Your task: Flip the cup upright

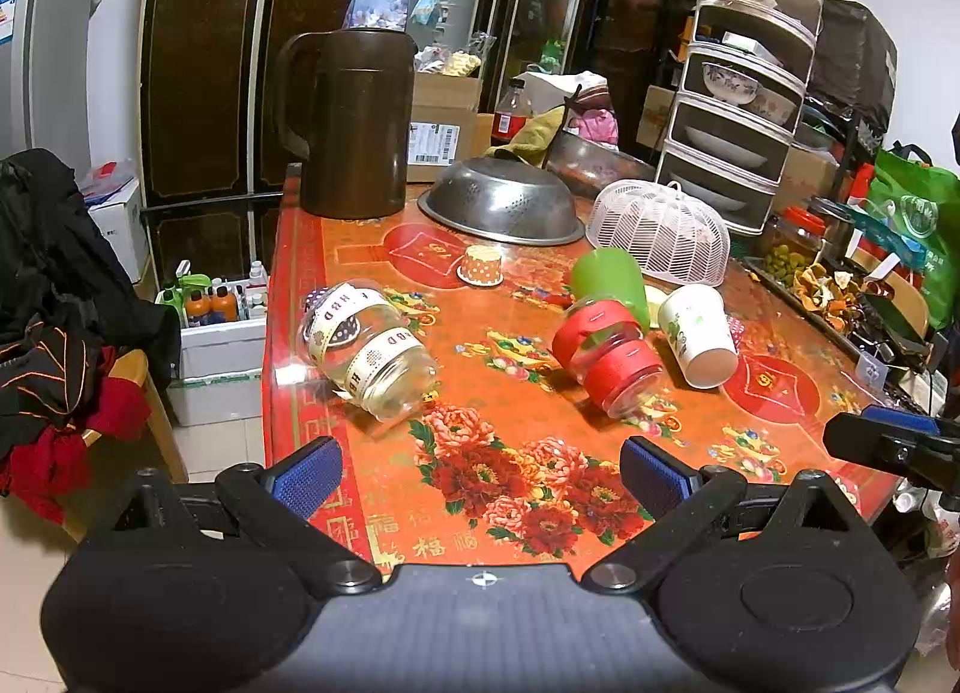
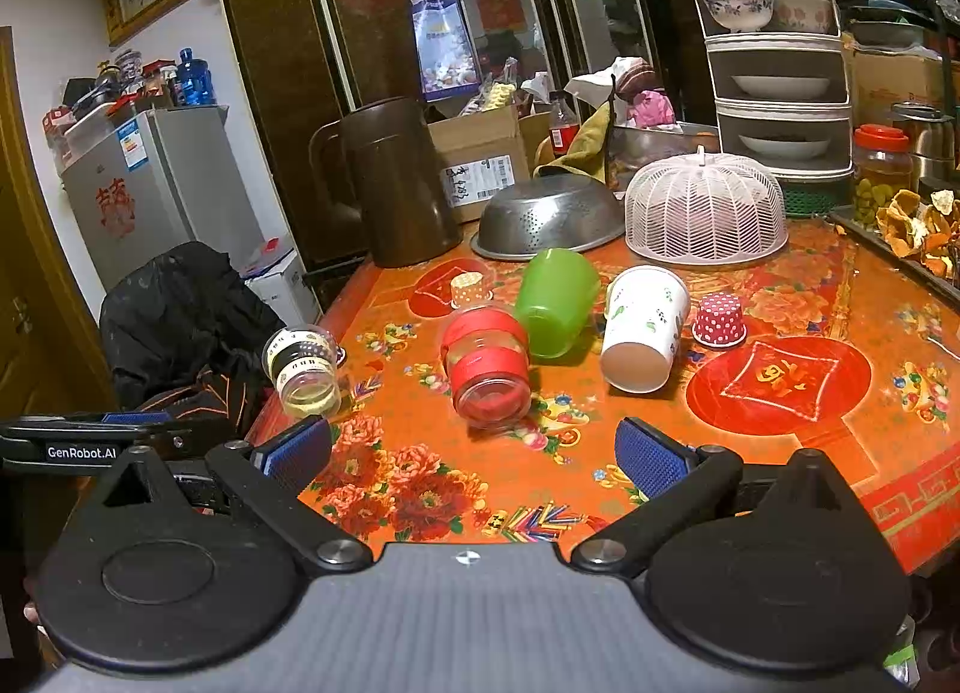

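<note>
Several cups lie on their sides on the red flowered table (image 1: 480, 441): a clear glass with white ribbon bands (image 1: 369, 348) (image 2: 303, 372), a clear glass with red bands (image 1: 606, 357) (image 2: 486, 366), a green plastic cup (image 1: 612, 282) (image 2: 555, 300) and a white paper cup (image 1: 699, 336) (image 2: 645, 327). My left gripper (image 1: 480, 477) is open and empty above the near table edge, short of the glasses. My right gripper (image 2: 474, 456) is open and empty, short of the red-banded glass.
Two small paper cupcake cups stand upside down, an orange dotted one (image 1: 480, 264) and a red dotted one (image 2: 719, 320). Behind are a brown jug (image 1: 354, 123), a steel colander (image 1: 504, 201), a white mesh food cover (image 1: 660, 228) and a tiered dish rack (image 1: 744, 87).
</note>
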`<state>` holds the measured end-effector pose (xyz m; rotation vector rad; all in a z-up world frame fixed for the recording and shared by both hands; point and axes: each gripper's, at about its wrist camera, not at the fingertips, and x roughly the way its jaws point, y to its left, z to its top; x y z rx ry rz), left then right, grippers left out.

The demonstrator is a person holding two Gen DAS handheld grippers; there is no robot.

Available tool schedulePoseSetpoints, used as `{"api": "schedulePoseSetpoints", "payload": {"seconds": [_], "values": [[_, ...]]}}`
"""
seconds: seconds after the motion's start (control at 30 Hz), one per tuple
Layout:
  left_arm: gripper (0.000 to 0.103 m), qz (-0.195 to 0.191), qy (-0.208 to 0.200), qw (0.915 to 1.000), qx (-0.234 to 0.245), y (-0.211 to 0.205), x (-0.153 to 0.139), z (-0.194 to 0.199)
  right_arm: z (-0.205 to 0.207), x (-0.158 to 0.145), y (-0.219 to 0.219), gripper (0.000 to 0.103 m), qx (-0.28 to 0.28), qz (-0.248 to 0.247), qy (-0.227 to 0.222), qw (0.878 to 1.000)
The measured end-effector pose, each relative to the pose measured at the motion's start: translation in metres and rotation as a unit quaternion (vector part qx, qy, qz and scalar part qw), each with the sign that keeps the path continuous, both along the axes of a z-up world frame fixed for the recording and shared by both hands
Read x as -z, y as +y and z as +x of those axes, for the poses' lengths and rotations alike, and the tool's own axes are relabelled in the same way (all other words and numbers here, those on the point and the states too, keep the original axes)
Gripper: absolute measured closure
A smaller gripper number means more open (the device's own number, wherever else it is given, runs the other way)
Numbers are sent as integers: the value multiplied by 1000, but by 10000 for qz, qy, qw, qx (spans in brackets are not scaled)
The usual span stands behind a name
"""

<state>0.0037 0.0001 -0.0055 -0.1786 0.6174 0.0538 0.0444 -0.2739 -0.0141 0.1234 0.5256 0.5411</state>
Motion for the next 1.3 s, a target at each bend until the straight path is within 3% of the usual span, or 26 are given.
{"api": "schedulePoseSetpoints", "payload": {"seconds": [1.3], "values": [[3, 29, 165, 9998, -79, -5, 3, 10, 6, 7, -7, 1, 9, 60, 117, 9999]]}}
